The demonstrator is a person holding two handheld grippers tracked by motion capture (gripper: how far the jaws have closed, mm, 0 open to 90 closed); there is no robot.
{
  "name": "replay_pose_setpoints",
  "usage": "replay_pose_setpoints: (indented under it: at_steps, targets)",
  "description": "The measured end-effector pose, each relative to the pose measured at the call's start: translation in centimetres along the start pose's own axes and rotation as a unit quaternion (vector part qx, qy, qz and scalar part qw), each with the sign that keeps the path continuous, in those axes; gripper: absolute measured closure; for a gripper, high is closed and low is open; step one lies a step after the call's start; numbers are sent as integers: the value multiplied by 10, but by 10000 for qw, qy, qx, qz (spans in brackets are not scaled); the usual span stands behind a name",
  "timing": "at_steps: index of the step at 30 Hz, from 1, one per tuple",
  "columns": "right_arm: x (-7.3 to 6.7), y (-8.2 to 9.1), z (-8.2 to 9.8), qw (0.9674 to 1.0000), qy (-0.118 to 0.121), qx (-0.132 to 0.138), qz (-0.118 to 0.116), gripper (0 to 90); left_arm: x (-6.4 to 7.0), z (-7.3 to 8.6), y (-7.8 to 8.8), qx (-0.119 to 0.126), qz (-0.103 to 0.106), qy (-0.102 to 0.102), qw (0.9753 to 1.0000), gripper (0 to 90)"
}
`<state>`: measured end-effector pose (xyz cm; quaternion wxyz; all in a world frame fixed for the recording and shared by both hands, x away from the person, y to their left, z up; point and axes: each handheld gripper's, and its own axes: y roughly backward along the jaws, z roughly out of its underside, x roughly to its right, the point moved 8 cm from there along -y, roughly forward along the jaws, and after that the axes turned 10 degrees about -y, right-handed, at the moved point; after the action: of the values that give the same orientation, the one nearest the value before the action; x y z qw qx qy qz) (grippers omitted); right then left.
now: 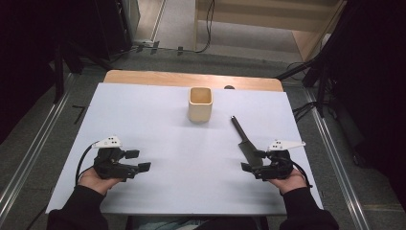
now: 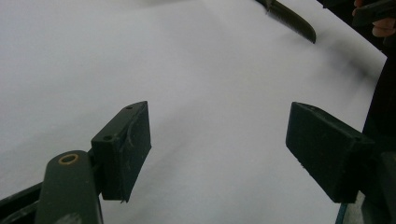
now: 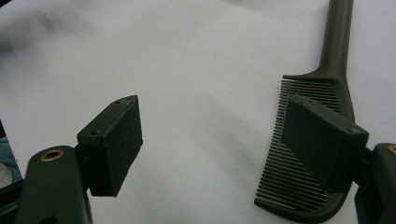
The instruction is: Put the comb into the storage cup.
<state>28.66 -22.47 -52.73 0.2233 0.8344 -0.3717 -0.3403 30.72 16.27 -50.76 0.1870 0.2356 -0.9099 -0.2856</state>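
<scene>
A dark comb (image 1: pixel 243 140) lies flat on the white sheet (image 1: pixel 182 182), its thin handle pointing to the far side. My right gripper (image 1: pixel 252 160) rests at the near right with its jaws open, right beside the comb's toothed end. In the right gripper view the comb (image 3: pixel 285 182) lies partly behind my right jaw, and nothing sits between the jaws (image 3: pixel 224 135). My left gripper (image 1: pixel 138 160) rests at the near left, open and empty. In the left gripper view its jaws (image 2: pixel 219 135) stand wide over bare sheet, with the comb (image 2: pixel 292 18) far off.
A beige square cup (image 1: pixel 199 104) stands upright at the far middle of the sheet. The wooden table edge (image 1: pixel 143 77) shows beyond it. Cables and metal rails run along the floor on both sides. The other hand (image 2: pixel 380 25) shows at the top right of the left gripper view.
</scene>
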Motion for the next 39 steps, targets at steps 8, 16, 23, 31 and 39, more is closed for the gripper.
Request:
replay_pose_setpoints:
  at_steps: [8,16,23,31,39]
  targets:
    - [0,0,0,10000,10,12,-5,189,2,0,0,-4,38,0,10000,235]
    - [0,0,0,10000,12,9,5,189,1,0,0,-12,38,5,10000,235]
    - [0,0,0,10000,7,11,0,189,2,1,-1,-26,45,-13,10000,234]
    - [0,0,0,10000,-5,12,16,189,2,1,-1,-37,50,-14,10000,235]
    - [0,0,-1,10000,-52,54,10,189,2,1,-1,-33,62,-12,10000,235]
